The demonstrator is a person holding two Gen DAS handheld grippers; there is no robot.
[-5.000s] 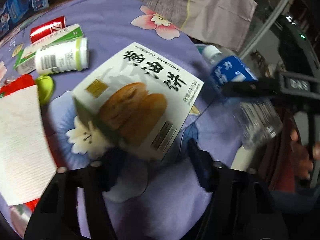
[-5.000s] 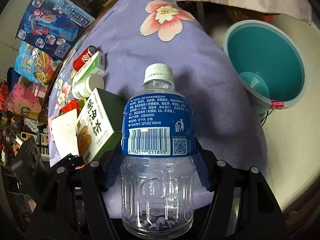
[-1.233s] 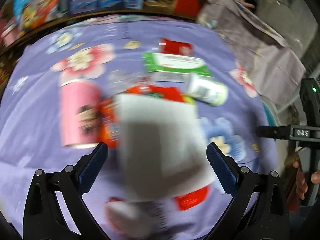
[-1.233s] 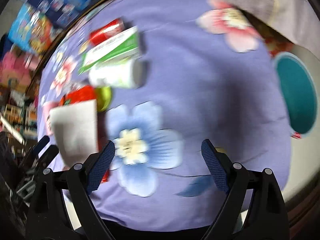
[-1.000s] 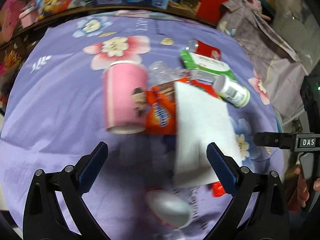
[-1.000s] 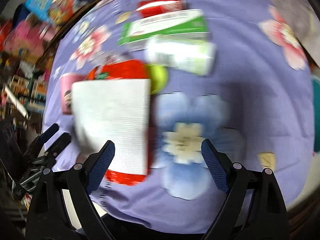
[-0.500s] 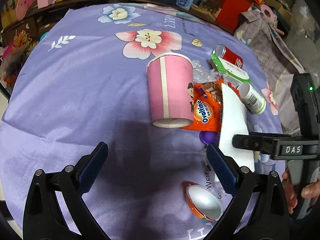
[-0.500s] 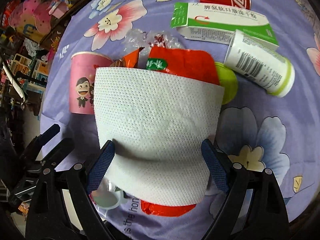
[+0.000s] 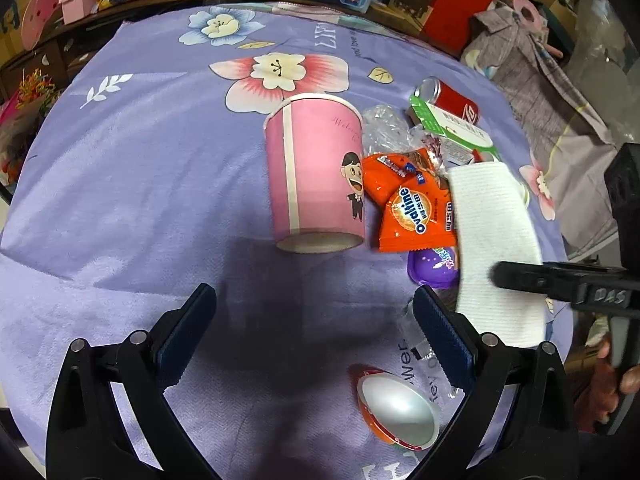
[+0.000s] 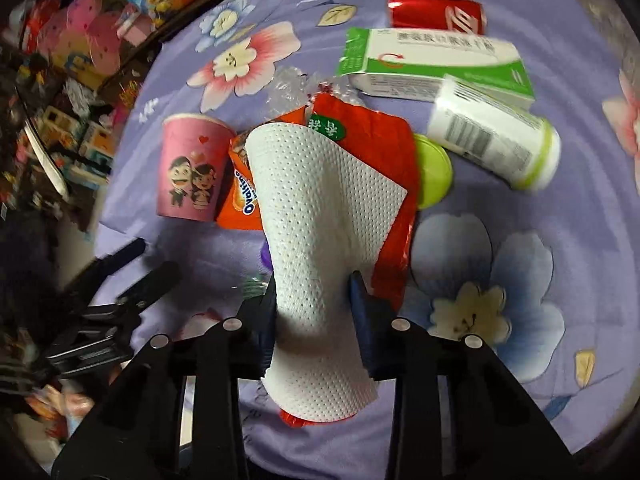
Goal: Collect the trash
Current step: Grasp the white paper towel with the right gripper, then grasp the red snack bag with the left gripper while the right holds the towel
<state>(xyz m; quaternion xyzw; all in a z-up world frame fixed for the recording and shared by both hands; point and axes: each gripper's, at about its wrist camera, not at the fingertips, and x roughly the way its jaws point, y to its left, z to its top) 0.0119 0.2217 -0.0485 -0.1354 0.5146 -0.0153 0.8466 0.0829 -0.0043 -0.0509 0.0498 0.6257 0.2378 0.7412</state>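
Two views logged, left wrist first. Our left gripper (image 9: 314, 326) hangs over the purple flowered cloth (image 9: 140, 184) with jaws spread wide and nothing between them. Ahead of it a pink paper cup with cartoon figures (image 9: 316, 174) lies on its side, touching an orange Ovaltine wrapper (image 9: 412, 208). Just right of the wrapper lies a white embossed paper towel (image 9: 496, 248), with a purple egg-shaped capsule (image 9: 432, 266) peeking out at its left edge. We see the right gripper's black finger across the towel's lower part. Near our right finger sits an orange-rimmed capsule half with a silver inside (image 9: 396, 406). Farther back: a red soda can (image 9: 452, 100) and a green-and-white carton (image 9: 452, 128).

Right wrist view. Our right gripper (image 10: 314, 312) is closing, and the paper towel (image 10: 320, 216) is bunched between its pads, both touching it. The towel overlies a red foil packet (image 10: 384, 168). Beyond it lie a lime-green lid (image 10: 434, 168), a white bottle with a lime band (image 10: 492, 140), the carton (image 10: 432, 64) and the can (image 10: 436, 12). The cup (image 10: 192, 172) lies left of the towel, with the left gripper (image 10: 132, 268) below it.
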